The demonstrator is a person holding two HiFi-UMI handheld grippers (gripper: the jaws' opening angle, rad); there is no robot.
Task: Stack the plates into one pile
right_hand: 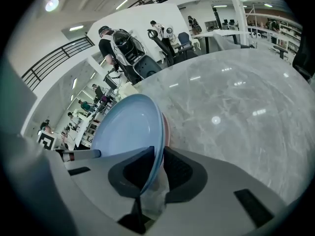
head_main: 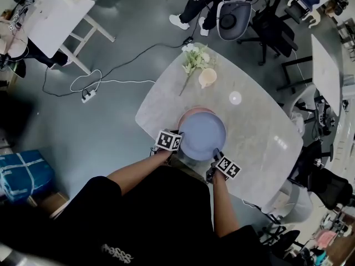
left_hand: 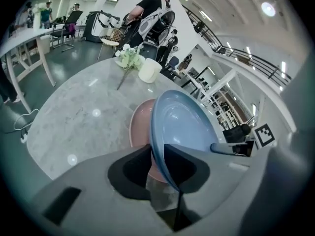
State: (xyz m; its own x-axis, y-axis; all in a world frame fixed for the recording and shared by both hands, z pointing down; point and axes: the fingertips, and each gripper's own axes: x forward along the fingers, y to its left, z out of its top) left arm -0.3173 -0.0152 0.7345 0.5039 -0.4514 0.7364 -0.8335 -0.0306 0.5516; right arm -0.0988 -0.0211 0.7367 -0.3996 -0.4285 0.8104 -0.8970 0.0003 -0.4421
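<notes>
A light blue plate [head_main: 202, 136] hangs just over a pink plate [head_main: 193, 112] on the marble table [head_main: 260, 132], covering most of it. My left gripper [head_main: 177, 145] is shut on the blue plate's near left rim, my right gripper [head_main: 216, 158] on its near right rim. In the left gripper view the blue plate [left_hand: 182, 122] stands tilted between the jaws of the left gripper [left_hand: 157, 150], the pink plate [left_hand: 140, 127] showing behind it. In the right gripper view the right gripper [right_hand: 156, 155] clamps the blue plate [right_hand: 127, 131], with a sliver of pink plate [right_hand: 167, 128] beside it.
A bunch of white flowers [head_main: 193, 57] and a cream cup [head_main: 207, 77] lie at the table's far end. Office chairs [head_main: 236, 16] and a standing person [head_main: 194, 7] are beyond it. A white table [head_main: 55, 21] and cables [head_main: 89, 87] are on the floor at left.
</notes>
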